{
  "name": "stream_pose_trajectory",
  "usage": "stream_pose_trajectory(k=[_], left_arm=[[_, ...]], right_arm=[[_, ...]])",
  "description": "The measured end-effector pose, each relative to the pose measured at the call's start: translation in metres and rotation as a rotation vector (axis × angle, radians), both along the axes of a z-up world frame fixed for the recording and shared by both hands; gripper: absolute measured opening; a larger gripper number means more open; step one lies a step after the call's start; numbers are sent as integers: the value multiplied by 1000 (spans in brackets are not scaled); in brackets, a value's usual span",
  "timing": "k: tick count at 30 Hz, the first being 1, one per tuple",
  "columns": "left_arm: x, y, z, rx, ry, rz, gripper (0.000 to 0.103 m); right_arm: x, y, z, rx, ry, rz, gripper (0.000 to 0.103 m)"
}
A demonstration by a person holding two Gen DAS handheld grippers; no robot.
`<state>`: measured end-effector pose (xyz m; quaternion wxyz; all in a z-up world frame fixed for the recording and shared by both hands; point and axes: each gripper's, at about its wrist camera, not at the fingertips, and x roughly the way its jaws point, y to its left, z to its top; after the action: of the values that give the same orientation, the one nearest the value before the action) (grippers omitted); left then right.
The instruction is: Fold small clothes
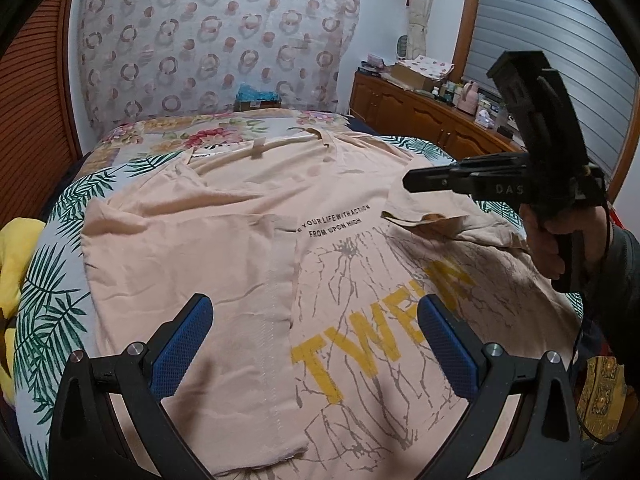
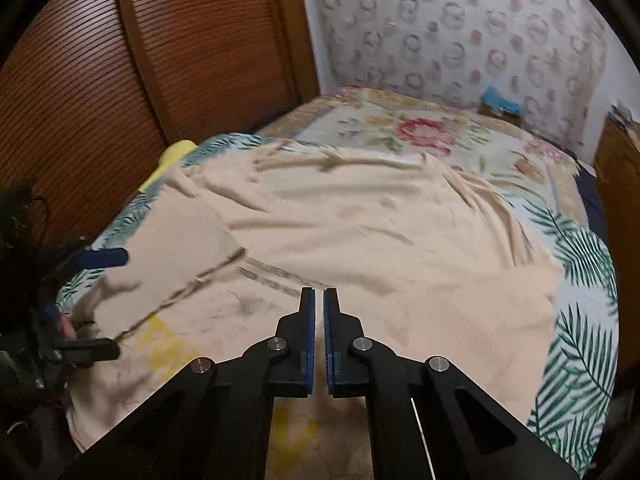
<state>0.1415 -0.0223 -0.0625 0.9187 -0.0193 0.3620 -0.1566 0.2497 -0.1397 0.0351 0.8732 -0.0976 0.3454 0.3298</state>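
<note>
A peach T-shirt [image 1: 240, 248] with a yellow "TWEN" print lies spread on the bed, its left side folded in over the middle. My left gripper [image 1: 316, 344] hovers open over the shirt's lower part, blue pads [image 1: 182, 344] wide apart and nothing between them. A hand [image 1: 556, 240] holds my right gripper [image 1: 412, 180] above the rumpled right sleeve [image 1: 424, 220]. In the right wrist view the right gripper [image 2: 319, 294] is shut, with nothing between its pads, above the shirt [image 2: 360, 232]. The left gripper [image 2: 100, 304] shows open at that view's left edge.
The bed has a leaf-pattern sheet [image 1: 52, 280] and a floral quilt [image 1: 208, 132] beyond the shirt. A yellow item [image 1: 12, 260] lies off the bed's left side. A cluttered wooden dresser [image 1: 420, 112] stands at the right; a louvred wooden door [image 2: 120, 80] is at the left.
</note>
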Motion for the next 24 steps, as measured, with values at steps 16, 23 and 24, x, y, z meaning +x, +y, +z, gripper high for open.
stream_pose_trajectory(k=[16,23,24], left_arm=[[-4,-2,-2,-10,-3,-13,103],[-9,-5,0,-4,-4,-16,103],[-10,-5,0,-4,-3,-15,103]], right_arm=[[-49,-105,-13,-51,35,-267,35],[-59,-119,-19,-49,61,-330,35],[-57,-119,-21,-51,65,-336,35]])
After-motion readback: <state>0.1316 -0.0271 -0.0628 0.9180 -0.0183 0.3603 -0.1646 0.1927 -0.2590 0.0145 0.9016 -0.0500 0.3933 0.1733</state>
